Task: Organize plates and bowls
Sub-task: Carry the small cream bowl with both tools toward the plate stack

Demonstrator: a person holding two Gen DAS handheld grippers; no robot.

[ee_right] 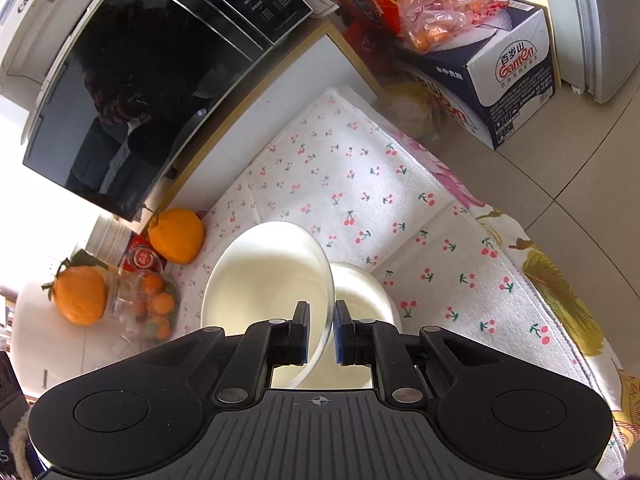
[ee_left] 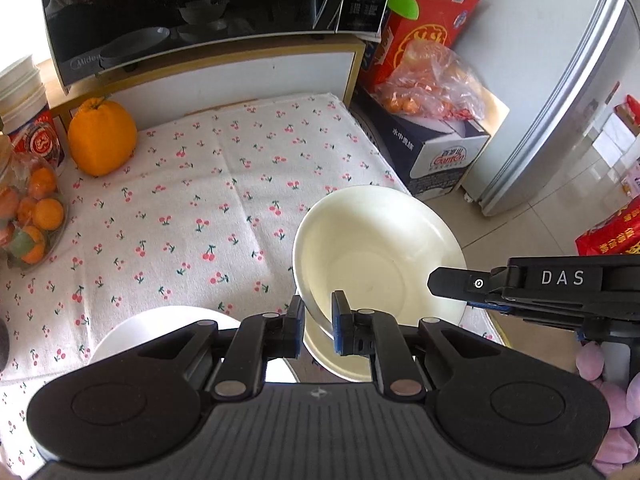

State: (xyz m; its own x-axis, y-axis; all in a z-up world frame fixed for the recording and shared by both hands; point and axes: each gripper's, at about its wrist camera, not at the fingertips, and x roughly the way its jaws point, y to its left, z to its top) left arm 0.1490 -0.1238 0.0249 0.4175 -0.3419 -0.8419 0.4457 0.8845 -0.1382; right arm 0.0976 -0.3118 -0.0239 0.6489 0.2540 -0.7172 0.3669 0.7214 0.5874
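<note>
Both claws are on the same bowl [ee_left: 380, 256]. Left gripper [ee_left: 317, 322] pinches the near rim, pads [ee_left: 340, 328] nearly closed with the wall between them. Right gripper [ee_right: 320, 330] does the same on the opposite rim, jaws narrow, edge of the bowl [ee_right: 264, 280] clamped between.

Bowl is tilted, lifted off the cloth [ee_left: 192, 208], mouth facing left cam. It hangs over the table's right front corner, partly past the cloth edge.

Key relation: a second white dish [ee_left: 160, 332] sits on the cloth below-left of the left claw, just beside the held bowl. In right view the same dish [ee_right: 360, 292] shows directly under and right of the bowl rim. So the stack target is near, down and slightly left from the left claw. My guess: next move needs the bowl levelled, then lowered onto it.

View diffs: left cam shows the right gripper [ee_left: 472, 284] coming in from the right side; right cam doesn't show the left one at all. Right cam shows dish overlap better; left cam hides most of the dish behind its own body. Can't tell if dish is plate or bowl.
</note>
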